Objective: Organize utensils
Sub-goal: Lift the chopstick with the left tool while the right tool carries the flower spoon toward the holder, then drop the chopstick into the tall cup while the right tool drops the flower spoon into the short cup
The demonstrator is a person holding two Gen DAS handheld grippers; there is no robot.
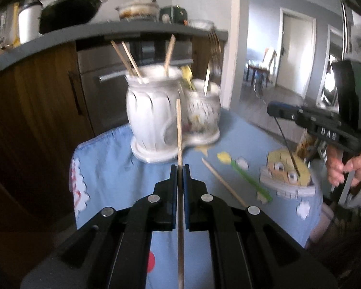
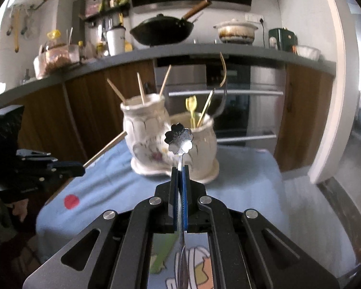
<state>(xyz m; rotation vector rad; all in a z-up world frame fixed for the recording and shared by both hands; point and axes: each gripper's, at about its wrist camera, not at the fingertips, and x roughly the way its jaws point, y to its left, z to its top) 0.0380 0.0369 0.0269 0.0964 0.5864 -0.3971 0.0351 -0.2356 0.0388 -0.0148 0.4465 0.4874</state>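
Note:
My left gripper (image 1: 179, 168) is shut on a wooden chopstick (image 1: 179, 130) that points up toward two joined white ceramic holders. The tall holder (image 1: 151, 110) holds three chopsticks. The short holder (image 1: 204, 113) holds a fork and a yellow utensil. My right gripper (image 2: 179, 169) is shut on a metal spoon with a flower-shaped end (image 2: 178, 137), held in front of the short holder (image 2: 202, 142). The right gripper also shows at the right of the left wrist view (image 1: 273, 109). A loose chopstick (image 1: 222, 183) and a green-handled yellow utensil (image 1: 248, 178) lie on the cloth.
The table has a blue cartoon-print cloth (image 1: 113, 168). Behind it stand wooden cabinets and an oven (image 2: 228, 101) under a grey counter with a wok (image 2: 163, 30) and pots. A doorway opens at the right (image 1: 293, 55).

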